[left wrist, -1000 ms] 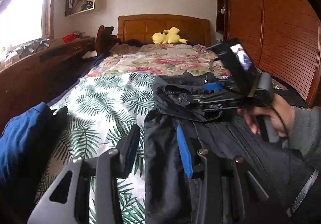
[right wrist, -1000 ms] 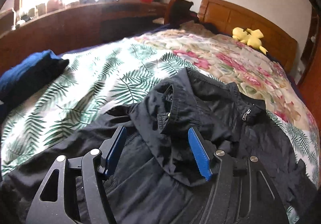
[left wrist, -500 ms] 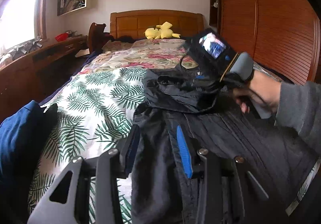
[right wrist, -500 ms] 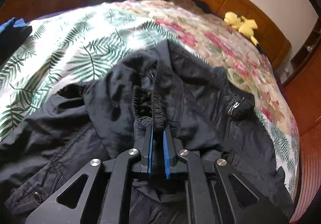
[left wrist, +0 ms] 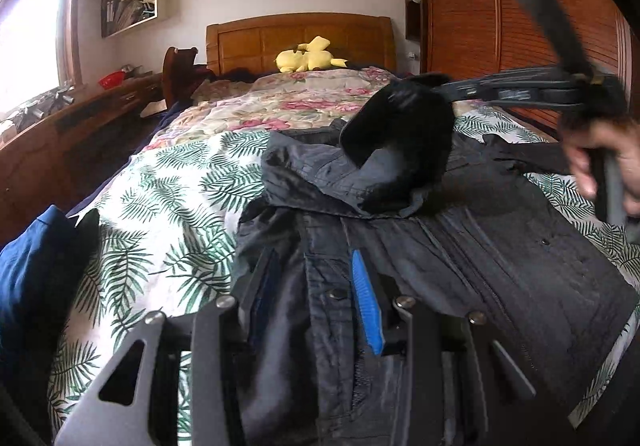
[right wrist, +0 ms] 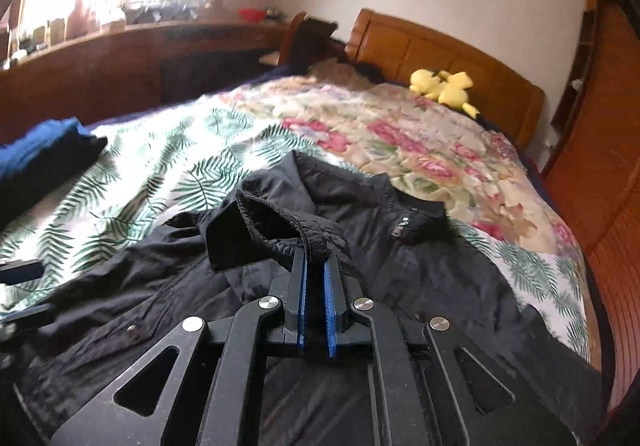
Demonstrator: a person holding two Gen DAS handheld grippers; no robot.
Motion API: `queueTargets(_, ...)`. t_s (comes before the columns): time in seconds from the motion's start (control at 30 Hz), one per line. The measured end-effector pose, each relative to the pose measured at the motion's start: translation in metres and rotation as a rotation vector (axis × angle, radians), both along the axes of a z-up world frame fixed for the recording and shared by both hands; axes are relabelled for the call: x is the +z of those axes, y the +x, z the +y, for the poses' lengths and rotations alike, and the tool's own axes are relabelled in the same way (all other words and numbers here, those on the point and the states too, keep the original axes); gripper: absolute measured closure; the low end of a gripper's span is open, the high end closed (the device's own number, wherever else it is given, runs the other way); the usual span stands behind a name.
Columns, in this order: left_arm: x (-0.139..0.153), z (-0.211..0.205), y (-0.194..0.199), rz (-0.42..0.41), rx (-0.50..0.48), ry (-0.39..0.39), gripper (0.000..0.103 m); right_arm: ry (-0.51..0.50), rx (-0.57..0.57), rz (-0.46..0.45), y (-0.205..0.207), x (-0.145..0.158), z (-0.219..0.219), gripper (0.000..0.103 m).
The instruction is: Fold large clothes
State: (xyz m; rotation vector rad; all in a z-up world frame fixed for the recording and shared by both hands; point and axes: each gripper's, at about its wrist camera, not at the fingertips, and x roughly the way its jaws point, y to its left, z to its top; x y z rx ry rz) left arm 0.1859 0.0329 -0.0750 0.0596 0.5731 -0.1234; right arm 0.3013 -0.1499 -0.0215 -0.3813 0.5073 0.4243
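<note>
A black jacket point(left wrist: 480, 246) lies spread on the bed, collar toward the headboard; it also shows in the right wrist view point(right wrist: 460, 278). My right gripper point(right wrist: 314, 266) is shut on the jacket's elastic sleeve cuff point(right wrist: 276, 222) and holds it lifted above the jacket body. In the left wrist view the lifted sleeve point(left wrist: 400, 138) hangs from the right gripper point(left wrist: 444, 92), blurred. My left gripper point(left wrist: 316, 282) is open, its fingers straddling the jacket's left front edge, with fabric between them.
The bed has a palm-leaf sheet point(left wrist: 160, 214) and a floral quilt point(right wrist: 420, 150). A folded blue garment point(left wrist: 36, 278) lies at the left edge. A yellow plush toy point(left wrist: 308, 58) sits at the headboard. A wooden wardrobe point(left wrist: 500, 14) stands on the right, a desk point(right wrist: 120, 58) on the left.
My right gripper closed on the sleeve cuff and lifted it up off the jacket. My left gripper moved forward onto the jacket's left front edge and stayed open.
</note>
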Motion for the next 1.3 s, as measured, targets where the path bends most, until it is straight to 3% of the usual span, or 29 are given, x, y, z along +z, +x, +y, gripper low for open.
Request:
queueTargets(0.23,-0.002,-0.019,-0.002,-0.015,-0.013,0.035,0.067,0.084,-0.038,0.016,-0.063,-0.001,-0.053,0.099)
queueTargets(0.37,-0.003,-0.022,-0.001,-0.02,-0.003,0.033,0.067,0.064,-0.081,0.08,-0.08,-0.032,-0.073,0.099)
queueTargets(0.53,-0.003,-0.02,-0.002,-0.034,0.01,0.025,0.067,0.003,-0.097,0.191,-0.09,-0.083,-0.081,0.098)
queueTargets(0.67,-0.005,-0.017,-0.002,-0.034,0.019,0.026,0.067,-0.036,-0.083,0.242,-0.096,-0.108,-0.075,0.098)
queueTargets(0.87,-0.006,-0.01,0.0,-0.027,0.027,0.017,0.067,-0.034,-0.055,0.223,-0.109,-0.103,-0.065,0.094)
queueTargets(0.97,-0.006,-0.007,0.001,-0.026,0.029,0.008,0.067,-0.032,-0.029,0.178,-0.116,-0.088,-0.056,0.082)
queueTargets(1.03,-0.005,-0.005,0.001,-0.025,0.03,0.004,0.067,-0.028,-0.016,0.153,-0.117,-0.079,-0.051,0.06)
queueTargets(1.07,-0.005,-0.004,0.001,-0.026,0.03,0.003,0.067,-0.025,-0.012,0.126,-0.117,-0.073,-0.048,0.038)
queueTargets(1.1,-0.004,-0.004,0.001,-0.027,0.03,0.001,0.067,-0.021,-0.009,0.105,-0.117,-0.068,-0.045,0.03)
queueTargets(1.3,0.0,0.0,-0.002,-0.036,0.03,-0.006,0.067,-0.032,-0.053,0.111,-0.077,-0.065,-0.019,0.024)
